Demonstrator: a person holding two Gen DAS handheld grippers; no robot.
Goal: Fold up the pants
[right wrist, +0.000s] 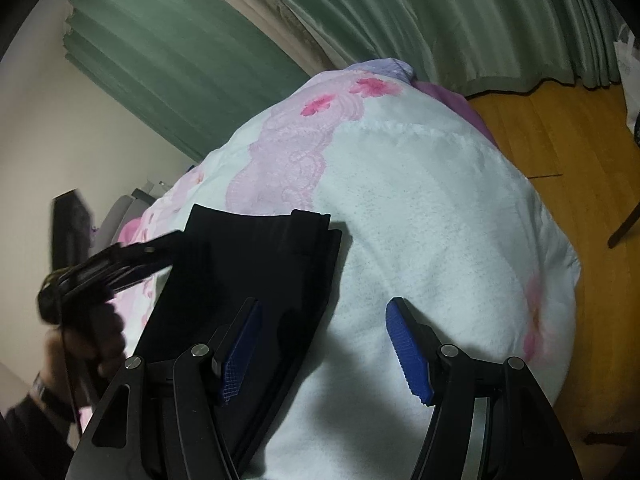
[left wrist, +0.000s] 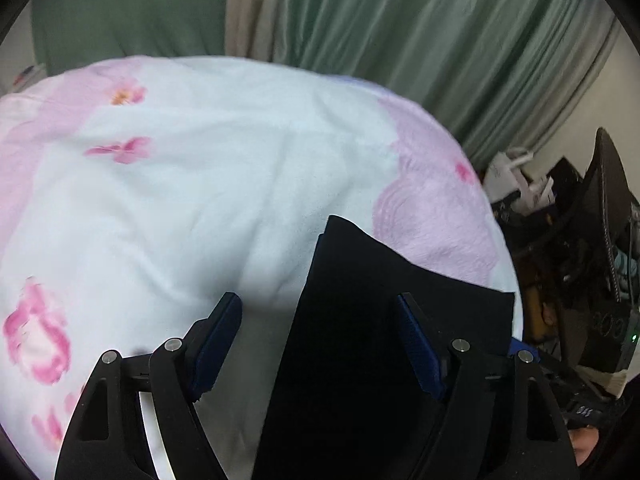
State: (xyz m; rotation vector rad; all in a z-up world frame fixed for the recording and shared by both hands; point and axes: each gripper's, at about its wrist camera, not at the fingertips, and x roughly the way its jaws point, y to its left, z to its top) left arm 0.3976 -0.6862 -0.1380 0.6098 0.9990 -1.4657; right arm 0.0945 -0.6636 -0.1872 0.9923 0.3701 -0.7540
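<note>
Black pants lie folded lengthwise on the floral blanket; with left gripper and right gripper both spread and empty, I'd pinch matching corners squarely before folding over.

Green curtains hang in folds along back wall, with beige strip between two panels. Cream wall left of curtains in right wrist view. Wooden plank floor, warm yellow-brown, beside bed. Bed covered with white fleecy blanket, pink flower print, lilac lace-pattern patches. Dark cluttered furniture and white boxes at bed's far side. Light dim, soft.
</note>
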